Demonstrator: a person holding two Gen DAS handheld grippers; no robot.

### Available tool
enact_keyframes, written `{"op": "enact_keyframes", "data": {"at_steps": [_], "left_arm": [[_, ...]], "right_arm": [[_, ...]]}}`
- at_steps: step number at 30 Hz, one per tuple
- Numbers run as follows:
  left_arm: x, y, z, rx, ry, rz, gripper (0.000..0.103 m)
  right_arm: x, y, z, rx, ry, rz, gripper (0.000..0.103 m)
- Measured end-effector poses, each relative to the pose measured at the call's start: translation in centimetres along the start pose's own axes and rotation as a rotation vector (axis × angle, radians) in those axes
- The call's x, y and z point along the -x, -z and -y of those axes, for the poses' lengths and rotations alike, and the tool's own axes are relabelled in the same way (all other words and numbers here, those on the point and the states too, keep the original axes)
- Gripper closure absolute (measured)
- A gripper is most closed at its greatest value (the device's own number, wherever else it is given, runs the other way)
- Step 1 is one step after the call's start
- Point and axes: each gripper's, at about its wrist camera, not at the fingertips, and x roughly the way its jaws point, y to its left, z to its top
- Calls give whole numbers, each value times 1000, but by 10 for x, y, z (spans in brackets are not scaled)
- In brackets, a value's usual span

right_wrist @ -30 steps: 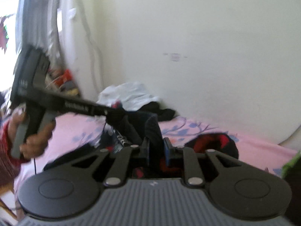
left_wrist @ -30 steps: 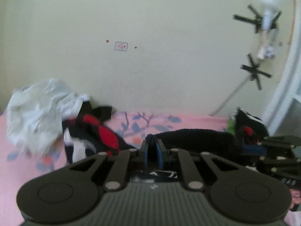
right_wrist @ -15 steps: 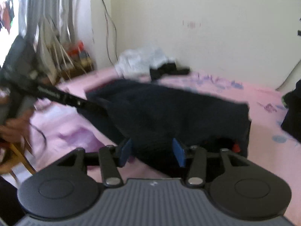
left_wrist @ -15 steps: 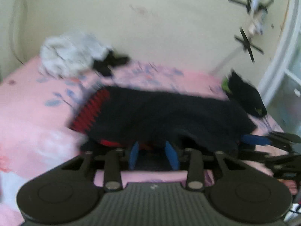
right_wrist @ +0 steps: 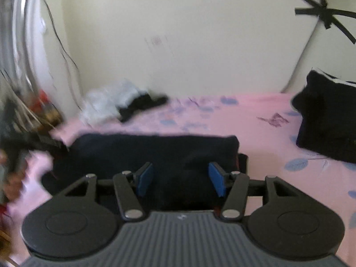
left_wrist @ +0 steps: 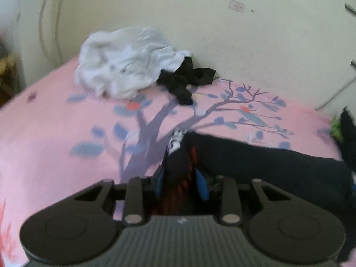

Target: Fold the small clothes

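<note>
A dark navy garment with red trim (left_wrist: 267, 162) lies spread on the pink bed sheet (left_wrist: 55, 133). In the left wrist view a bunched end of it sits between the blue pads of my left gripper (left_wrist: 181, 182), whose jaws are partly closed around the fold. In the right wrist view the same garment (right_wrist: 155, 153) lies flat across the bed, and my right gripper (right_wrist: 180, 179) is open wide just above its near edge, holding nothing. The left gripper's arm (right_wrist: 40, 142) shows blurred at the left.
A crumpled white cloth (left_wrist: 124, 62) and a small black garment (left_wrist: 187, 80) lie by the wall at the back. A folded black garment (right_wrist: 327, 118) sits at the right of the bed. Cluttered things (right_wrist: 40, 109) stand off the bed's left edge.
The navy garment has gone from held up in the air to laid flat on the bed. My right gripper has opened and let go. My left gripper has loosened around its end.
</note>
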Motion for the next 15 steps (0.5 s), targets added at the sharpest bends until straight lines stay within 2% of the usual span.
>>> {"op": "enact_keyframes", "data": {"at_steps": [1,4,7,9,12,15], "left_arm": [[-8,-7,2,0,-6,-5,74],[-10,-8,7,0,-12,-19,72],[5,2,1,-29,-20,-1,65],[27,7,-15,34,8,27,67],[59,13,-25,107,70,106,69],[76,19,-14,87,110,145,69]], "right_arm": [[-7,0,-1,31,37,-11,55],[-14,-6,7,-31,32,-26,55],[4,-3,7,-18,24,-11,54],[22,-5,9,-58,11,20,53],[37,-17,2,-100,-90,62,50],[30,-34,-32,-52,-226,45,46]]}}
